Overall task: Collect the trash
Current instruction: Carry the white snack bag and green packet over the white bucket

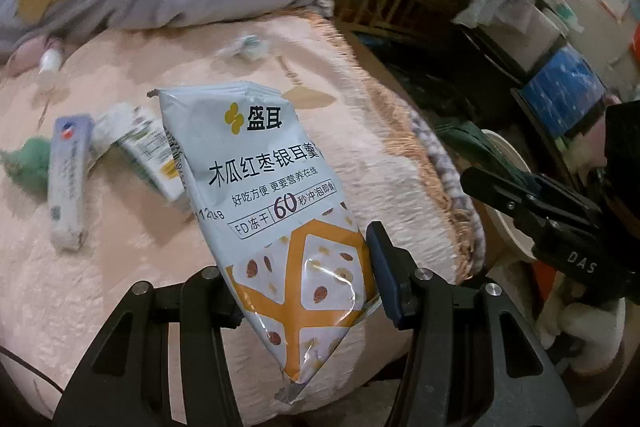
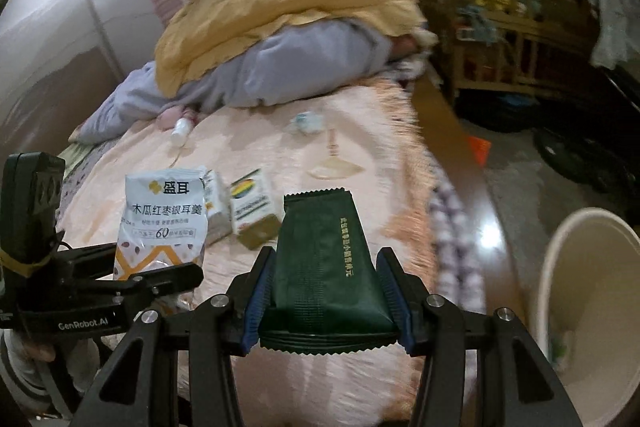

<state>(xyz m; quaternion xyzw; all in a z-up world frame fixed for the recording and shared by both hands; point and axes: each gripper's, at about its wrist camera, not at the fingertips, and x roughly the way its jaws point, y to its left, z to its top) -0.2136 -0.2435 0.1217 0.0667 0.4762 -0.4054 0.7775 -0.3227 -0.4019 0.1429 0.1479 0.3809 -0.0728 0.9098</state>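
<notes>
Left gripper (image 1: 304, 291) clamped on a white snack pouch (image 1: 280, 211), raised above the pink blanket (image 1: 120, 287). Right gripper (image 2: 326, 301) clamped on a dark green packet (image 2: 324, 263). Beyond the claws, small boxes (image 2: 252, 211) lie on the blanket. White bin (image 2: 592, 307) right of the right claw.

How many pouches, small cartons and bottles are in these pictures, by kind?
Pouches: 2, a white snack pouch and a dark green pouch
Small cartons: 2, a white carton and a rainbow-logo carton
Bottles: 1, a small white bottle
Total: 5
</notes>
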